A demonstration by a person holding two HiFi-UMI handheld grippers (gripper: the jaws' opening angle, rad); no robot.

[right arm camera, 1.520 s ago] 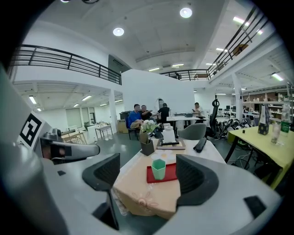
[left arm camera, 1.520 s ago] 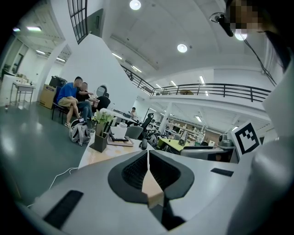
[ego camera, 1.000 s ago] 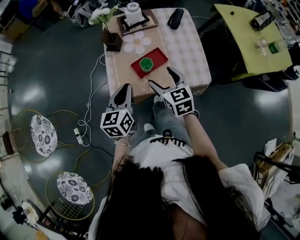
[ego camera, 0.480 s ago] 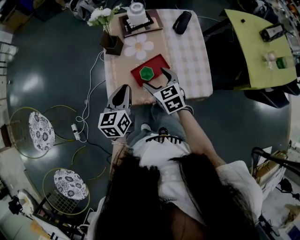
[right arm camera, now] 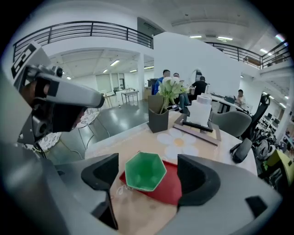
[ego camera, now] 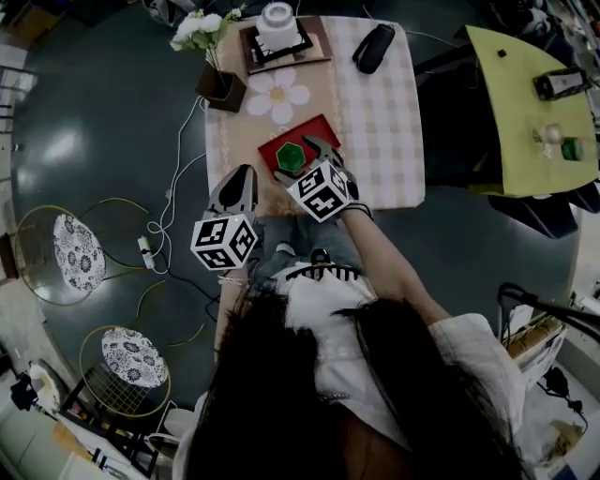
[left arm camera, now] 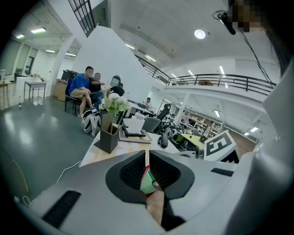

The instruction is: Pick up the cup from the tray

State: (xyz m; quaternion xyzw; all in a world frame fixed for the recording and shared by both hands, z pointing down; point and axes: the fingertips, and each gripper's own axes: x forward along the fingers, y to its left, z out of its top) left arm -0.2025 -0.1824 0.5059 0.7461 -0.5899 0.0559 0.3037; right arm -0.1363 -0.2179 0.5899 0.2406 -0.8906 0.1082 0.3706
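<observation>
A green hexagonal cup (ego camera: 289,156) stands upright on a red tray (ego camera: 315,133) near the front edge of the checked table (ego camera: 394,112). My right gripper (ego camera: 298,159) is open, with one jaw on each side of the cup and not touching it. The right gripper view shows the cup (right arm camera: 145,171) between the open right gripper (right arm camera: 148,171), on the tray (right arm camera: 171,189). My left gripper (ego camera: 236,184) is shut and holds nothing; it hangs at the table's front left edge. Through the slit of the left gripper (left arm camera: 148,170) a sliver of the cup (left arm camera: 147,182) shows.
Behind the tray lie a flower-shaped mat (ego camera: 277,94), a dark vase of white flowers (ego camera: 217,82), a white thing on a framed board (ego camera: 278,21) and a black case (ego camera: 373,47). A yellow-green table (ego camera: 525,103) stands right. Two patterned stools (ego camera: 80,253) and a cable are on the floor left.
My right gripper has moved forward over the table's edge to the tray, so its open jaws now flank the cup. The left gripper has hardly moved.
</observation>
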